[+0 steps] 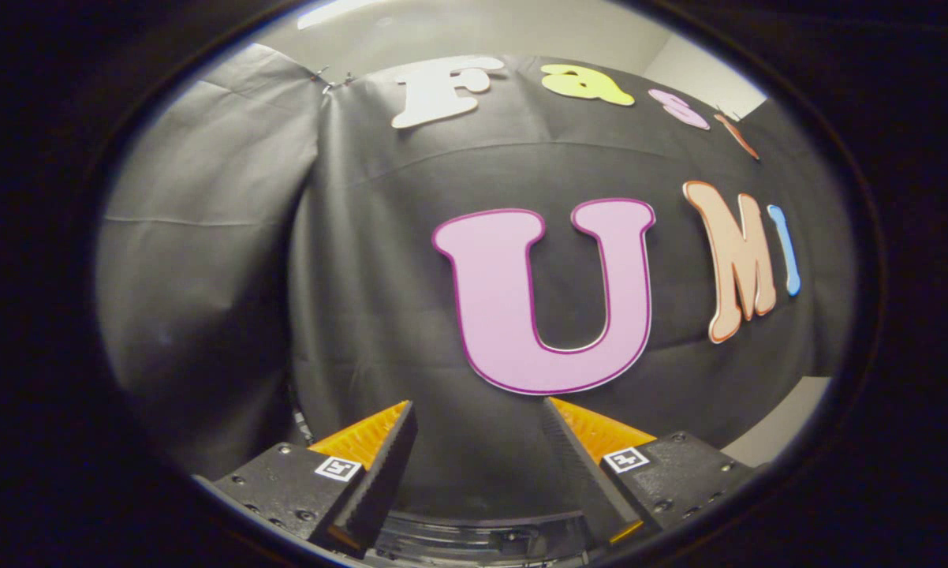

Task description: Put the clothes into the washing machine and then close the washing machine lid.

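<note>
Your gripper [478, 410] has its fingers apart with nothing between them, aimed at the booth wall [379, 276] dead ahead at twelve o'clock. Low at six o'clock, between and under the fingers, a curved dark rim [474, 536] shows; it is probably the washing machine's opening, though you cannot tell what is inside. No clothes are in sight here. Expect them to be soft, light and floppy: pinch a bunched fold, not a flat edge.

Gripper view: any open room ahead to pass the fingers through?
The gap between the spread fingers of the gripper holds nothing. Beyond them hangs the booth wall; below them curves a dark round rim.
</note>
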The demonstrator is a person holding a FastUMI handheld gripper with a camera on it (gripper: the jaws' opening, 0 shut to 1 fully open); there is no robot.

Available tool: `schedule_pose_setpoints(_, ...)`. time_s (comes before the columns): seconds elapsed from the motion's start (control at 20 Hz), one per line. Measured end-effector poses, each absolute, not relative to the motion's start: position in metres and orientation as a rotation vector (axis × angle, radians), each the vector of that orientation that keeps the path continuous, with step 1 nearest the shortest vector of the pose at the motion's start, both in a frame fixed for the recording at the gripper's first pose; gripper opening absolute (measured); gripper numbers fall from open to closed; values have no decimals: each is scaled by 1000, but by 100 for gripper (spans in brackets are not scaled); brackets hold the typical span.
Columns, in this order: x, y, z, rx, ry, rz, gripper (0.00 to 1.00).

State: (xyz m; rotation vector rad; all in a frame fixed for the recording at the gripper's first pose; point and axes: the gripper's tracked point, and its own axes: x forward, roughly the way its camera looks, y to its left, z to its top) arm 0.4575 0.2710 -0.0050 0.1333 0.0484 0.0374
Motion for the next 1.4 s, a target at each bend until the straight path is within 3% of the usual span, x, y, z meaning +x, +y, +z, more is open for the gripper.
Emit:
schedule_pose_setpoints(0.3,482,271,-52,80,134,0,97)
schedule_pose_setpoints(0.9,472,296,-154,45,388,110,97)
schedule_pose_setpoints(1.4,467,295,-151,85,400,165,98)
